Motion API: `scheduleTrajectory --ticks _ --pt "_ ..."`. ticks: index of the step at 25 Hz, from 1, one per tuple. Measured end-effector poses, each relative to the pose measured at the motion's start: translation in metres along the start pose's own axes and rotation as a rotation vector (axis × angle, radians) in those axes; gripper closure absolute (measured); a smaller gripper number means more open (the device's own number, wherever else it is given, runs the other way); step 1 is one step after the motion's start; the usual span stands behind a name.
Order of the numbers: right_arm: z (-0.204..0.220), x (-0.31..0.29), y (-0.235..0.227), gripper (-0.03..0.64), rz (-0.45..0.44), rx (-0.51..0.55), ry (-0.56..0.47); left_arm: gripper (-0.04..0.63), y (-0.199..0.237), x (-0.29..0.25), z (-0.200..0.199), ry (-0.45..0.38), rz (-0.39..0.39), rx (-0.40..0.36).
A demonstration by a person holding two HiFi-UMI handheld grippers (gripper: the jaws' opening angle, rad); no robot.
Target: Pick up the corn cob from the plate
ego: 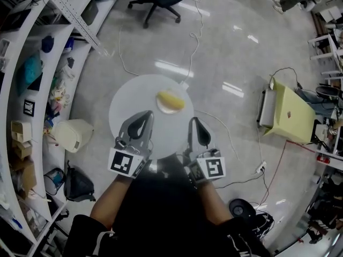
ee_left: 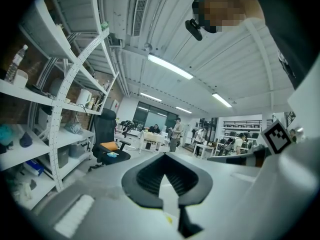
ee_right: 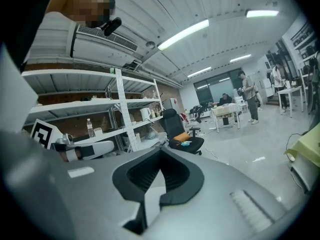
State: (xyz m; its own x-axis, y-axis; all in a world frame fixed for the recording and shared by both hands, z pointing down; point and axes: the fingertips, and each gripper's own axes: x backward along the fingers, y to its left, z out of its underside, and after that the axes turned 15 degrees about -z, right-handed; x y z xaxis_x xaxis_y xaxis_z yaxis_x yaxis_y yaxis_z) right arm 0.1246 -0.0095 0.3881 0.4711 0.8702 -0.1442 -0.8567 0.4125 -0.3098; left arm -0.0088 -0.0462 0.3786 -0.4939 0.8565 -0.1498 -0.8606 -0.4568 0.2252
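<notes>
On the far side of the round white table [ego: 126,103], the corn cob [ego: 170,99] lay on its plate [ego: 169,112], untouched, while our left gripper [ego: 143,116] and right gripper [ego: 195,123] hovered at the near side, jaws together and holding nothing; we judged this the approach, next needing jaws parted around the cob.

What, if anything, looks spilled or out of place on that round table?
Nothing stands out. The corn cob lies on its plate, on the far half of the round table, with nothing spilled around it. The left gripper and the right gripper are over the near edge, jaws shut and empty.
</notes>
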Motion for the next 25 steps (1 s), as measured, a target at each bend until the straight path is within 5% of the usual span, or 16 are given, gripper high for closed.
scheduleTrajectory --ticks 22,25 --pt "0.097 -0.069 -0.062 0.607 -0.037 -0.089 0.252 0.594 0.018 -0.074 0.067 0.131 -0.011 0.054" --pt "0.114 -0.080 -0.070 0.560 -0.056 -0.098 0.304 0.594 0.023 -0.084 0.076 0.150 -0.021 0.069"
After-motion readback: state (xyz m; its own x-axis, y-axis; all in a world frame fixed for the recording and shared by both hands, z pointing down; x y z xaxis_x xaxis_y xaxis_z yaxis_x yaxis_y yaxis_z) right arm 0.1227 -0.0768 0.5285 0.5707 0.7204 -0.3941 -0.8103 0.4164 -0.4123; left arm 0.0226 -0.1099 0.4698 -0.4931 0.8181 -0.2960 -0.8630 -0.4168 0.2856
